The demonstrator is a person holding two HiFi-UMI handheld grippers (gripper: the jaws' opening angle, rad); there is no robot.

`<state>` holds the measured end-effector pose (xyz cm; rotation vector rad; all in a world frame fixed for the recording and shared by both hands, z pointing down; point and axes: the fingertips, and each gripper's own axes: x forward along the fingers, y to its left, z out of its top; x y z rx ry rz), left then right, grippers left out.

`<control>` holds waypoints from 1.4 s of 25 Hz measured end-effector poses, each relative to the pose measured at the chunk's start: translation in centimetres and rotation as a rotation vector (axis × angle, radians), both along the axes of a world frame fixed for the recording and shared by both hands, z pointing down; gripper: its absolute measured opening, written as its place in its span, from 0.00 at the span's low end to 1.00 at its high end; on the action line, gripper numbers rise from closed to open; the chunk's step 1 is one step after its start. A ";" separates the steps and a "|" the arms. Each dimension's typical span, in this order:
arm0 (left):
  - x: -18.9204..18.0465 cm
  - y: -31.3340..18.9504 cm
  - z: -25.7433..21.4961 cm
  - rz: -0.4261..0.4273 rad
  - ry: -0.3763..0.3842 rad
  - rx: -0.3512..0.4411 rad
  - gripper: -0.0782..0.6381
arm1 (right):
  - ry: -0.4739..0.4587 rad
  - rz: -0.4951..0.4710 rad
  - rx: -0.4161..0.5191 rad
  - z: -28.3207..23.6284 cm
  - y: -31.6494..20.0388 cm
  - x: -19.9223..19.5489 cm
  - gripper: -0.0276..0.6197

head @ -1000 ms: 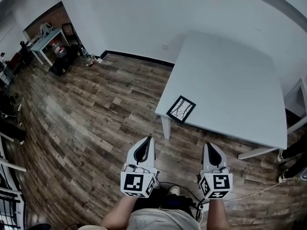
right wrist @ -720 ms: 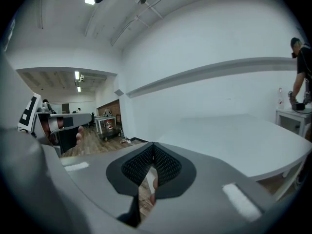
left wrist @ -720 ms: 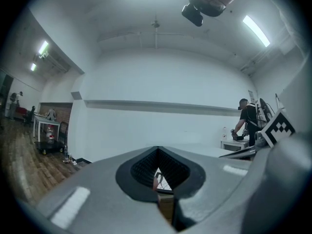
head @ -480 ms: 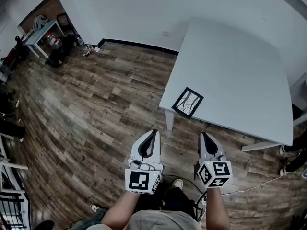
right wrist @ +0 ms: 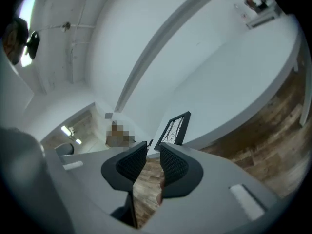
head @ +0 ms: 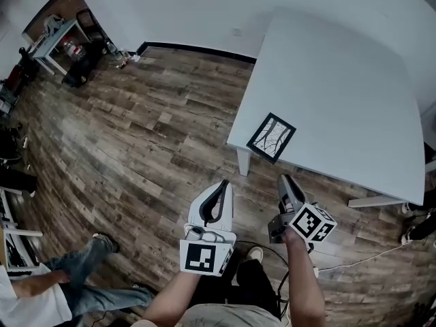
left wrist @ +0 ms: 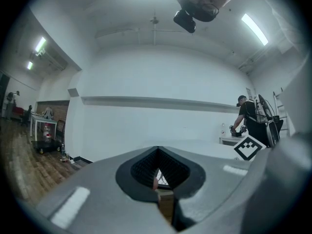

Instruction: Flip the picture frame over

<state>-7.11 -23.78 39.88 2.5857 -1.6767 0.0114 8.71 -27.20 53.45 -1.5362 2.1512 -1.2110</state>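
Observation:
The picture frame [head: 271, 137], black-edged with a branch drawing facing up, lies flat at the near left corner of the white table [head: 340, 80]. Both grippers hover over the wooden floor short of that corner, touching nothing. My left gripper [head: 219, 191] points at the table leg, its tips meeting and empty. The right gripper [head: 284, 182] is rolled sideways just below the frame, with a narrow gap between its pads. In the left gripper view, the frame [left wrist: 162, 178] peeks through the left gripper [left wrist: 157, 150]. In the right gripper view, the frame [right wrist: 174, 128] shows beyond the right gripper [right wrist: 153, 147].
A white table leg [head: 243, 162] stands under the frame's corner. A person's jeans-clad legs [head: 75, 285] are on the floor at lower left. A cable [head: 354, 261] trails at lower right. A small cluttered table [head: 48, 39] stands far left. Another person [left wrist: 248, 118] stands beyond the table.
The frame and table corner have come nearer to both grippers. The right gripper has rolled sideways. A person's legs have come into view at lower left.

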 end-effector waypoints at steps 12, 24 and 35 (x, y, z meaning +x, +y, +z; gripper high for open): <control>0.5 -1.6 2.9 0.010 0.013 -0.025 0.11 | -0.341 0.136 -0.166 6.9 -2.9 0.8 0.29; 0.7 -1.2 5.8 0.017 0.000 -0.077 0.11 | -0.516 0.119 -0.091 9.3 -6.2 0.2 0.29; 0.5 -0.3 7.6 0.030 -0.043 -0.124 0.11 | -0.613 0.103 -0.035 8.7 -7.0 -0.6 0.20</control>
